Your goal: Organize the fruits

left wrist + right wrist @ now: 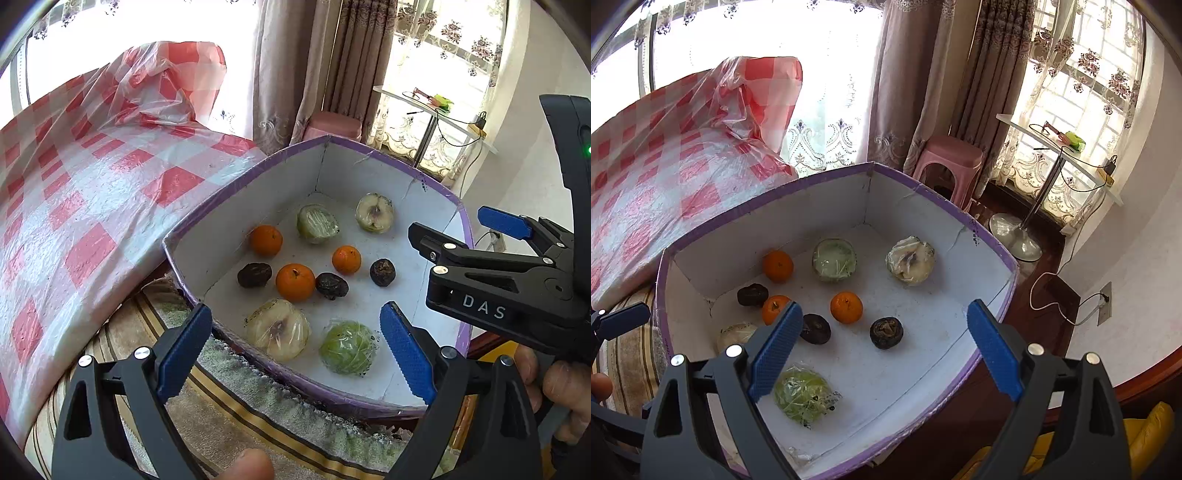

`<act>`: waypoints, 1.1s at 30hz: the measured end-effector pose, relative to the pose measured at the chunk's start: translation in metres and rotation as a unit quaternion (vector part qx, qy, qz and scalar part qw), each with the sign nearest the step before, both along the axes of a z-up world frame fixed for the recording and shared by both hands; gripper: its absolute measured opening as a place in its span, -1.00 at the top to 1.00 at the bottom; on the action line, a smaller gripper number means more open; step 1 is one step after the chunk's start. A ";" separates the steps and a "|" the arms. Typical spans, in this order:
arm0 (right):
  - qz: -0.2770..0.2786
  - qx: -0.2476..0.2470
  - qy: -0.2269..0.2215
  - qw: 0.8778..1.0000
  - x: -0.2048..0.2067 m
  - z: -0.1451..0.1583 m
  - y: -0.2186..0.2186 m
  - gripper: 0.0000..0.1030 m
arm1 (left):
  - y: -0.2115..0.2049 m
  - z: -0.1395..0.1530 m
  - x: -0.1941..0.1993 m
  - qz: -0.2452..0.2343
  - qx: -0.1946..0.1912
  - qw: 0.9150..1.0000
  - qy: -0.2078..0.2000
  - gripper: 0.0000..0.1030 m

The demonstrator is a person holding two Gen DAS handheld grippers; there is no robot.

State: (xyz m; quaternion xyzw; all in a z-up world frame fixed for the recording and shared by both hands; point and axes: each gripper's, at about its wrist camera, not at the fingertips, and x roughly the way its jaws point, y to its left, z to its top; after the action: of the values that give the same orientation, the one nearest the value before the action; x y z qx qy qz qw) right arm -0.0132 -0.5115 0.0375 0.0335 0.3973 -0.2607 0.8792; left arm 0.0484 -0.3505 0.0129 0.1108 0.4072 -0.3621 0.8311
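Note:
A purple-rimmed white box (373,157) (768,192) holds the fruit. Inside are three oranges (294,281) (846,307), three dark shrivelled fruits (382,272) (886,332), and several plastic-wrapped halves, green (347,347) (803,397) and pale (277,329) (910,260). My left gripper (295,347) is open and empty, above the box's near edge. My right gripper (884,349) is open and empty, over the box's near right side; it also shows in the left wrist view (458,225).
A bed with a red-and-white checked plastic cover (81,192) (657,173) lies left of the box. A striped towel (236,402) lies under it. A pink stool (947,157), a white pedestal table (1056,155) and curtains stand behind.

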 end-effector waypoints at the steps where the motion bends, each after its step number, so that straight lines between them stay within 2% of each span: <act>1: 0.001 0.000 0.001 1.000 0.000 0.000 0.000 -0.76 | 0.000 0.001 0.000 0.002 0.003 1.000 -0.003 -0.73; 11: 0.000 0.004 0.005 1.000 0.001 -0.003 -0.002 -0.76 | -0.004 0.000 -0.001 0.007 0.018 1.000 -0.013 -0.73; 33: 0.000 0.009 0.008 1.000 0.001 -0.006 -0.002 -0.76 | -0.004 -0.004 0.002 0.007 0.022 1.000 0.000 -0.73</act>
State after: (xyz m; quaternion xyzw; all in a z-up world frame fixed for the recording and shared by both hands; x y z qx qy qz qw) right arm -0.0120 -0.5139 0.0313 0.0399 0.4067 -0.2576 0.8756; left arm 0.0505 -0.3541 0.0089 0.1262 0.4160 -0.3474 0.8309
